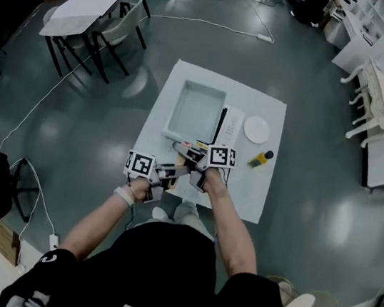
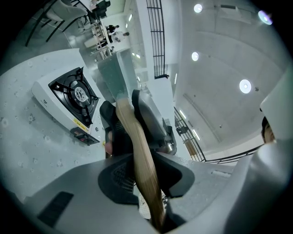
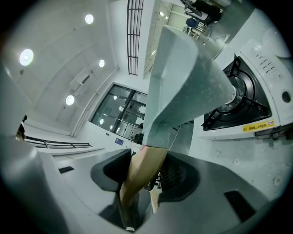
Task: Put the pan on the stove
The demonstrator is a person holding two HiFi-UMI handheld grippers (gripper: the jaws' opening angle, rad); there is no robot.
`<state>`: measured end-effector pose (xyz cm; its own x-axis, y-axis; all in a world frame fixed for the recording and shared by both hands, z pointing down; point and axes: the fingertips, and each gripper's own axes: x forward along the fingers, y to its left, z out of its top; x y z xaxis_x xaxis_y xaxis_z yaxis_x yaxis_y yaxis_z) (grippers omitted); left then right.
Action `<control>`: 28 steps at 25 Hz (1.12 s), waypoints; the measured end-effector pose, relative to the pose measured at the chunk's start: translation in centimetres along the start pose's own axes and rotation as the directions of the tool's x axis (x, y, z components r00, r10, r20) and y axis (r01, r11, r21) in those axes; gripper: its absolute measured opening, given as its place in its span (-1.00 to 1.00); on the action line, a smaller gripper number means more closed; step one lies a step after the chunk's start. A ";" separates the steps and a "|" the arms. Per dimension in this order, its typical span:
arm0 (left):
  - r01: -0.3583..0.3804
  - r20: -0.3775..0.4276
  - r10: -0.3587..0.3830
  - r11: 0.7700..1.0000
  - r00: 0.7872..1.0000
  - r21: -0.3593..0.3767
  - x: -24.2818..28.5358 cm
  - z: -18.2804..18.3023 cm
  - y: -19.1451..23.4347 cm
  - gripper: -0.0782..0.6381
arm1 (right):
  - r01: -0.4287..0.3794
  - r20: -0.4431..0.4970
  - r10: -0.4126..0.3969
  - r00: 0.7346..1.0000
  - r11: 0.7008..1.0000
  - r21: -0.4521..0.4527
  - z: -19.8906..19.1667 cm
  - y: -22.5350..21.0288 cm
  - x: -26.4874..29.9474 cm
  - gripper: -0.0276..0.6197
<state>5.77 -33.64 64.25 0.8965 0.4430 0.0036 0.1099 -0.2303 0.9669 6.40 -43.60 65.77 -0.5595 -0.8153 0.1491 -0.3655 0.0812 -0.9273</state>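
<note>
The pan [image 1: 197, 110] is a pale, square-sided one with a wooden handle [image 2: 139, 160]; it hangs low over the stove [image 2: 68, 98] on the white table [image 1: 255, 188], its base close to the black burner, though no view settles whether it touches yet. It looks like rigid metal with some weight out at the far end, so held by the handle alone it will want to dip forward; the smooth, tapering wood could also twist or slide in a loose hold. The handle is the sensible place to take it, and both tools are there: the left gripper [image 2: 128, 125] is clamped on the wood from one side; the right gripper [image 3: 147, 170] is clamped on it from the other, nearer the pan's body. Two grips so close together leave little leverage, so I would judge a slow, level lowering best; the burner's raised prongs could catch a tilted edge. Beyond the stove lie a white plate [image 1: 257, 129] and a small yellow, black-capped object [image 1: 261, 158]; both are clear of the path.
</note>
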 end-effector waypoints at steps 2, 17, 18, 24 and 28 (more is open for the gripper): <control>-0.011 0.007 0.011 1.000 1.000 0.002 0.3 0.3 0.5 -0.56 | 0.011 -0.010 -0.011 1.000 1.000 0.000 0.3 -0.6 -0.1 -0.38; -0.095 -0.010 0.096 0.993 0.995 0.072 2.0 3.5 4.9 -0.56 | 0.004 -0.045 -0.002 0.999 0.999 0.036 2.8 -4.7 0.6 -0.38; -0.089 -0.011 0.090 0.994 0.996 0.067 2.1 3.7 5.0 -0.56 | -0.004 -0.045 0.005 0.999 0.999 0.033 3.0 -4.9 0.8 -0.38; -0.077 -0.027 0.076 0.997 0.997 -0.011 3.3 3.9 6.1 -0.56 | -0.011 -0.040 0.014 0.999 0.997 0.075 3.6 -6.6 0.7 -0.38; -0.076 -0.039 0.075 0.997 0.996 -0.029 3.9 4.1 7.1 -0.56 | -0.020 -0.040 0.023 0.999 0.997 0.073 3.9 -7.8 0.8 -0.38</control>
<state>11.86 -37.12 70.04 0.8848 0.4579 0.0864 0.0287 -0.2386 0.9707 11.69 -47.13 71.76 -0.5969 -0.7897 0.1418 -0.2991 0.0549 -0.9526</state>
